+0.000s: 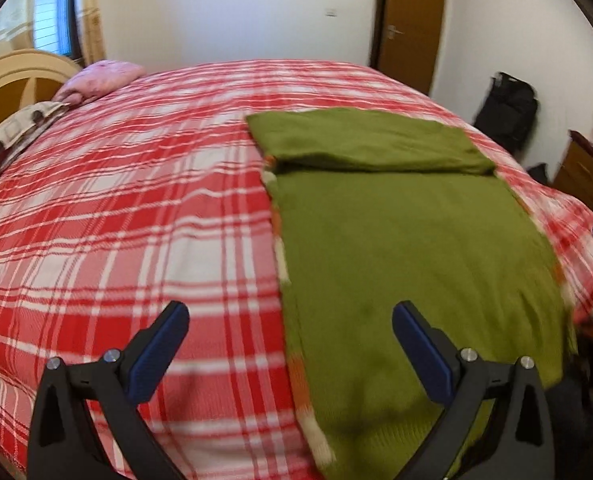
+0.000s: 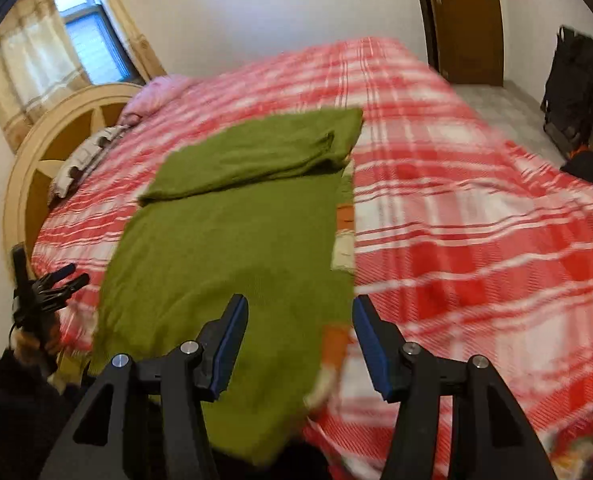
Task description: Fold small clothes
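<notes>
Your left gripper [image 1: 290, 322] is spread wide at lower centre, empty. Your right gripper [image 2: 300, 314] is also wide and empty. The green garment [image 1: 408, 240] lies centre-right on the plaid bed [image 1: 136, 220], far end folded over.

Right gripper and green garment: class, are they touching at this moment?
Cannot tell. In the right wrist view the right gripper is open, its fingers straddling the green garment edge, but blur and viewing angle hide any contact or gap.
</notes>
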Motion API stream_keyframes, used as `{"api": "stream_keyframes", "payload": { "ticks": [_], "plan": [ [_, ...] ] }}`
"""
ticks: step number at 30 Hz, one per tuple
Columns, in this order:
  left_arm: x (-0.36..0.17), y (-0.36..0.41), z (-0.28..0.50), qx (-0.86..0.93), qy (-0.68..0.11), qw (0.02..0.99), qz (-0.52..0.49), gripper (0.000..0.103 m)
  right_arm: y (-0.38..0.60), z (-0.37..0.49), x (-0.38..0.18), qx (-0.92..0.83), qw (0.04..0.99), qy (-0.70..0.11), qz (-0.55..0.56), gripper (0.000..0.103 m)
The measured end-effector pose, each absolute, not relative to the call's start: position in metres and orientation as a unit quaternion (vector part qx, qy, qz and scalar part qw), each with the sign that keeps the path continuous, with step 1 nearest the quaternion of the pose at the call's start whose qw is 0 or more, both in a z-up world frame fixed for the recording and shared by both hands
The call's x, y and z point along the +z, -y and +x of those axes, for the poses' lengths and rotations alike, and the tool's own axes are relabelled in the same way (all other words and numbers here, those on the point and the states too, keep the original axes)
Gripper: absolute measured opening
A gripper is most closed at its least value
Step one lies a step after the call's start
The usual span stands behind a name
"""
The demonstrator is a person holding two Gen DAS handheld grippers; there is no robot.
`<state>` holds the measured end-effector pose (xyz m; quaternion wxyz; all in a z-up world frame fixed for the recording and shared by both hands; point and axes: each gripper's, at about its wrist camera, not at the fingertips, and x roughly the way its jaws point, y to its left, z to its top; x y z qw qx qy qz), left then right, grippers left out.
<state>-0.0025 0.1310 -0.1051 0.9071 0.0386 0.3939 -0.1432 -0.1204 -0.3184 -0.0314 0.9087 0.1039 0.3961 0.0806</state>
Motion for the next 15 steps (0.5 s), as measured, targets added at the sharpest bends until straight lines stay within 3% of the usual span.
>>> {"api": "stream_keyframes", "payload": {
  "ticks": [6, 15],
  "plan": [
    [-0.121, -0.133, -0.039, -0.177, -0.43, 0.882, 0.074, 0.103, 0.331, -0.18, -0.009, 0.127, 0.907, -0.382, 0.119, 0.056],
    [-0.138, -0.131, -0.073, -0.202, -0.451, 0.869, -0.001, 0.103, 0.258, -0.141, -0.107, 0.149, 0.837, -0.509, 0.137, 0.056]
  ]
}}
